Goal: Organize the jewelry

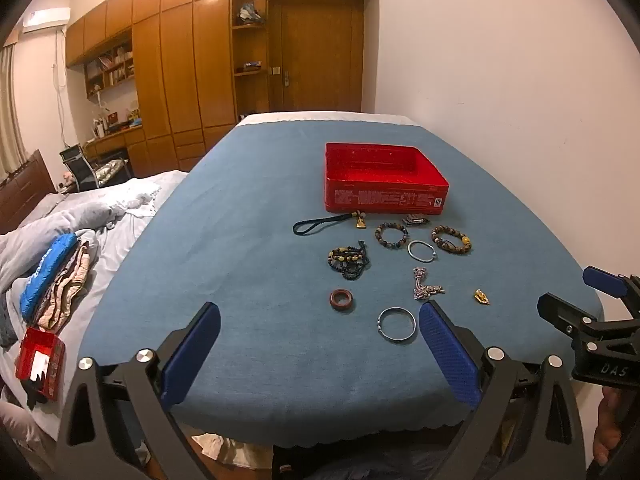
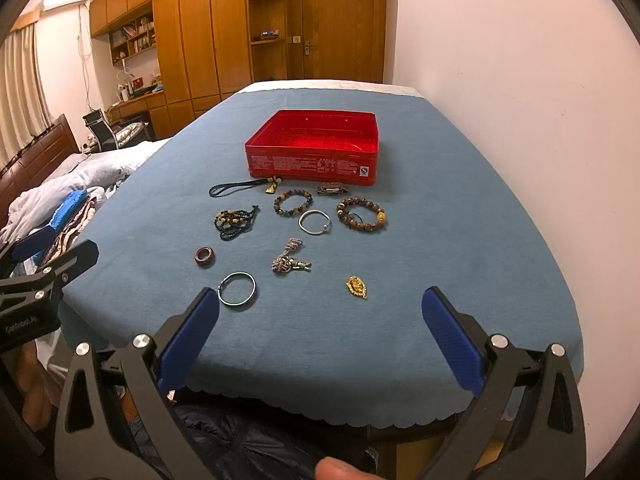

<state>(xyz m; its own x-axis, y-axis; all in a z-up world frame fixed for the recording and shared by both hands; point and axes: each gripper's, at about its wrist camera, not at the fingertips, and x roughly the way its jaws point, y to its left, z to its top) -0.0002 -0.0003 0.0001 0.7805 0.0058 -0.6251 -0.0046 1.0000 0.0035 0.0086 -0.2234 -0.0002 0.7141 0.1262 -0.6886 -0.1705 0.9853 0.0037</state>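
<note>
both tools hung above the near edge of the blue tablecloth [image 1: 248,240], tilted downward, and neither held anything. the left gripper [image 1: 320,356] had its jaws spread wide over bare cloth, and the right gripper [image 2: 320,340] stood just as wide.

the jewelry lay loose between the grippers and the open red tin [image 2: 316,148], which sat empty at the far side. nearest was a thin silver bangle [image 2: 237,289], just beside the right gripper's left pad; it looked stiff, light and slick, lying flat, so a pinch across its rim would probably need one pad to slide under the edge. the reddish-brown ring [image 2: 204,257] appeared thicker and rigid, likely easier to take across its outer wall. the gold pendant [image 2: 356,287] was small and low, apt to slip out. the silver chain [image 2: 289,262] lay heaped; being limp, it would likely dangle if taken by the bunched middle. farther back sat a second silver bangle [image 2: 315,222], two beaded bracelets [image 2: 362,213] that would flex, a tangle of dark bead strands [image 2: 235,222], and a black cord with a gold charm [image 2: 240,187] just before the tin's front wall. a small dark piece near that wall was too unclear to name.
</note>
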